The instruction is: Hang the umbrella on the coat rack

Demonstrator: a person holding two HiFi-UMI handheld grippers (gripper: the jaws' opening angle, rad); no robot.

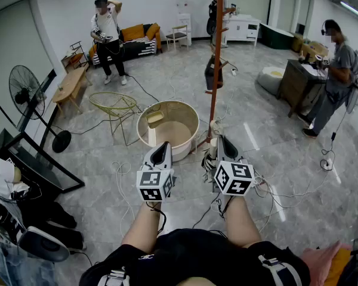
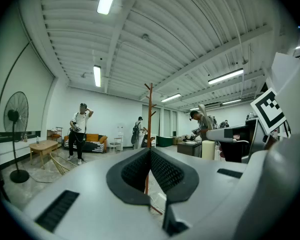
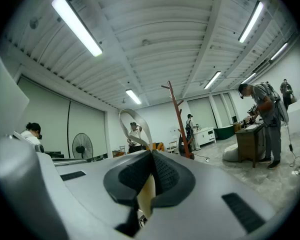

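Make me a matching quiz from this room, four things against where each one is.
Things: 1 tall reddish-brown wooden coat rack; 2 black pedestal fan; 3 round beige tub; 4 cream umbrella strap loop.
Places: A pinched in the right tool; B floor ahead of the left tool; C far left by the wall; D standing beyond the right tool.
Pairs: 1-D, 2-C, 3-B, 4-A.

Coat rack (image 1: 216,34): reddish-brown wooden pole, upright on the floor, pegs at top.
Umbrella (image 3: 146,193): cream, strap loop standing up, clamped by right gripper (image 3: 151,154).
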